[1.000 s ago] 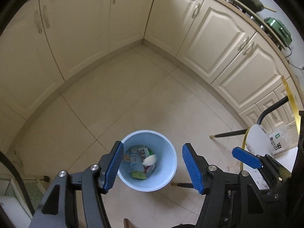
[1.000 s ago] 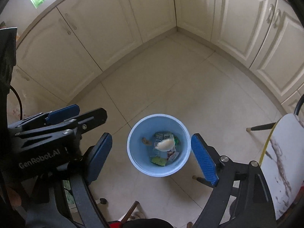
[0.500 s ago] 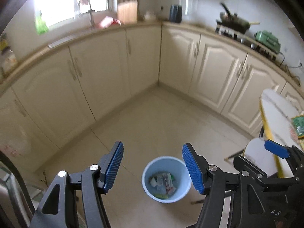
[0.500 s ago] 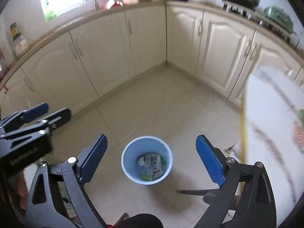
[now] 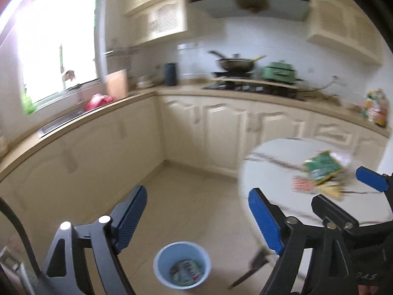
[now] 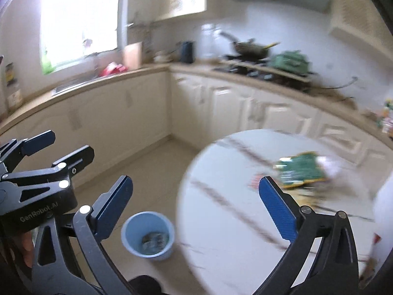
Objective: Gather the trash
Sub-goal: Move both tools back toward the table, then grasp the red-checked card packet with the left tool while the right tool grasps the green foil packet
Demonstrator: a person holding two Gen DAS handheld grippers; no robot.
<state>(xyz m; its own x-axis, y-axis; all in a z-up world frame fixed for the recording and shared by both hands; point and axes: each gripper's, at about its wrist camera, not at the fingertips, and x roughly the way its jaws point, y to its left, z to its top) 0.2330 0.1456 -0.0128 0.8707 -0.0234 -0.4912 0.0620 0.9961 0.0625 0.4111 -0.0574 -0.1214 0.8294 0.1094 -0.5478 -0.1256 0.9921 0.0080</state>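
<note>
Both views are smeared with motion blur. In the left wrist view the left tool (image 5: 197, 215) sits at the lower centre of the frame, its blue-padded jaws spread and opening wider with nothing between them; through the gap, at the bottom centre, the pale blue trash bin (image 5: 182, 268) stands on the tiled floor with wrappers lying inside it. At the right of that frame is the round white marble-patterned desk (image 5: 267, 162), carrying a green snack packet (image 5: 323, 167) with a red-and-white wrapper (image 5: 303, 185) just beside it, lower left of the packet. In the right wrist view the right tool (image 6: 196, 204) fills the lower part of the frame, its jaws also spread, opening and empty; the trash bin (image 6: 148, 236) shows at the lower centre just left of the desk (image 6: 221, 184), and the green snack packet (image 6: 301, 168) lies on the desk at the right, above the tool's right finger. The left tool's body appears at the left edge of this view. Cream cabinets (image 5: 221, 127) run across the middle of the frame, with a wok (image 5: 234, 65) on the stove above them.
</note>
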